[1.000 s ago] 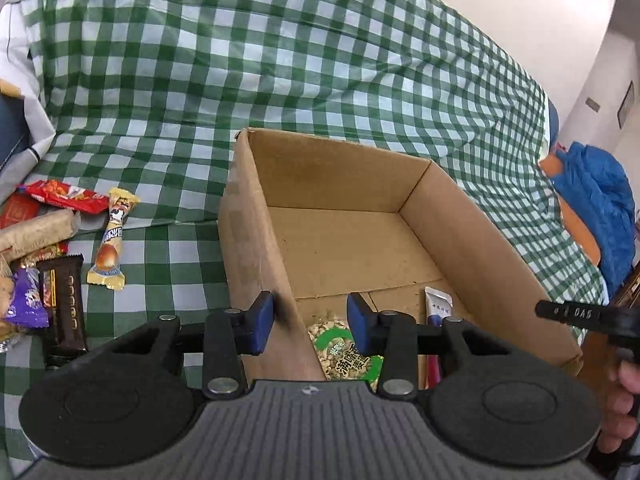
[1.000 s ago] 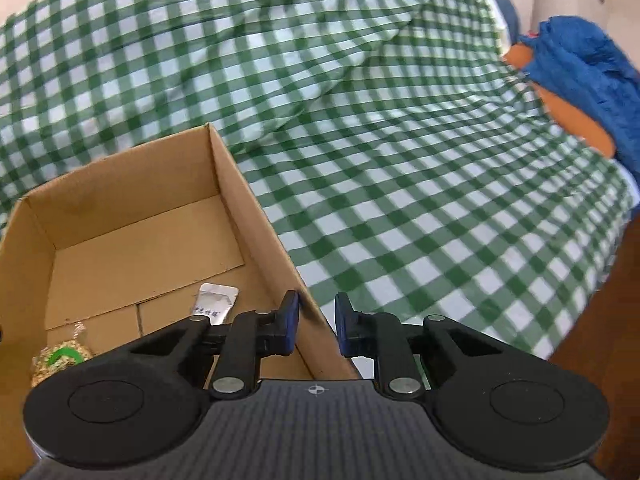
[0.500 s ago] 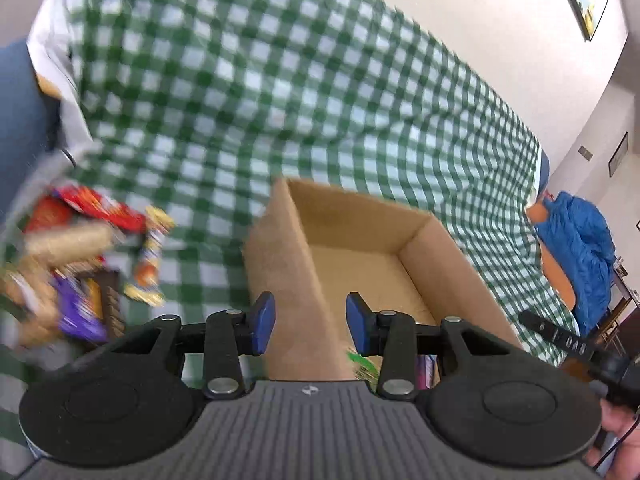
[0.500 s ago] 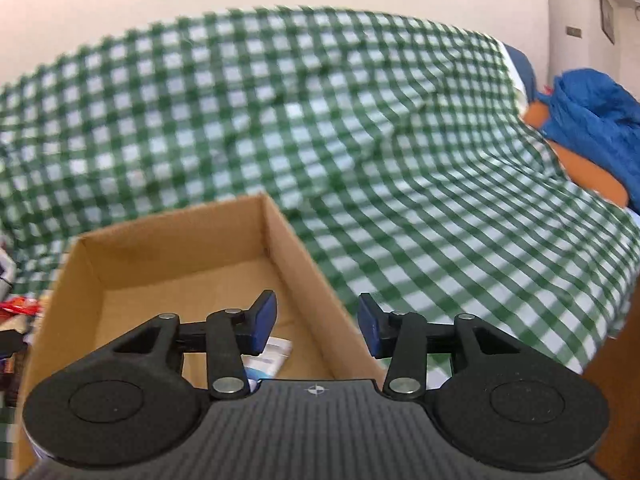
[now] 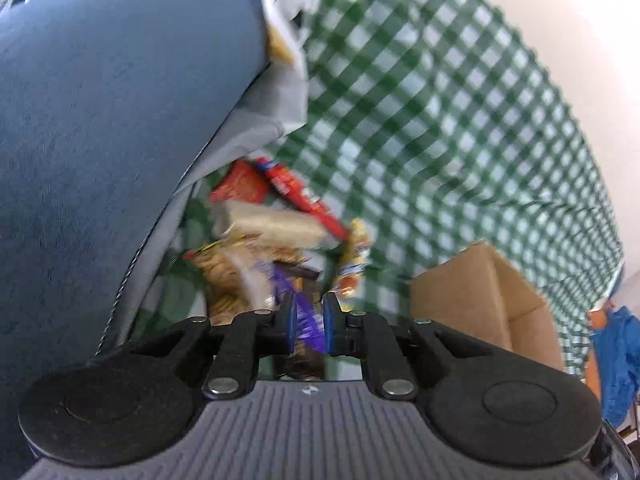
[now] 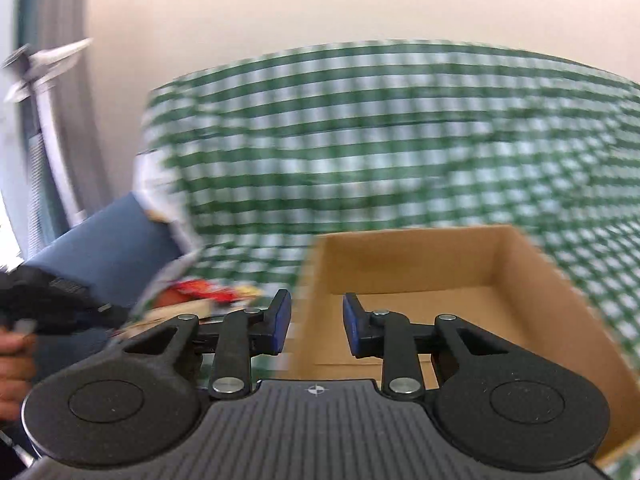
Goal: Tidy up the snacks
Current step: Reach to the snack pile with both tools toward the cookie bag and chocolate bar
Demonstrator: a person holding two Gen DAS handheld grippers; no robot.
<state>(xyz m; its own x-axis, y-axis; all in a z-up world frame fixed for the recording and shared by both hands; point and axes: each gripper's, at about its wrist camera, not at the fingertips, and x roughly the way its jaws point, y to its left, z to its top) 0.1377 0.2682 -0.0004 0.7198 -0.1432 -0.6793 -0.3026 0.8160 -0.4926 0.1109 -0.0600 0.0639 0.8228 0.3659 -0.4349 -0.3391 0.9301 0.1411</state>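
While both pictures are blurry, the main things can still be made out. A green and white checked cloth (image 5: 440, 128) covers the soft seat, and a pile of snacks (image 5: 272, 236) lies on it. In the left wrist view the pile sits near the middle, just above the left gripper (image 5: 307, 322). A red packet (image 5: 240, 188) is at the 12 o'clock end of the pile, and a long red wrapper (image 5: 300, 196) lies just beside it toward 1 o'clock. A pale long bar (image 5: 272, 226) lies under them, touching both. A yellow candy (image 5: 354, 256) is at the 3 o'clock side of the pile. A purple packet (image 5: 304, 320) shows in the gap between the blue pads of the left gripper. The jaws are closing and stand narrow, but it is too blurry to tell if the pads press on the purple packet or if it just lies behind them.

A big blue cushion (image 5: 112, 128) fills the 9 o'clock to 11 o'clock part of that view, right next to the pile. The brown cardboard box (image 5: 480, 300) stands at 3 o'clock from the pile, near it.

In the right wrist view the right gripper (image 6: 316, 326) is closing too, with a clear gap and nothing between its pads. The box (image 6: 560, 320) is just past it, toward 2 o'clock, and its left wall lines up with the gap. The snacks (image 6: 200, 292) are at 10 o'clock from the gripper. At 9 o'clock a hand (image 6: 12, 360) holds a black handle.
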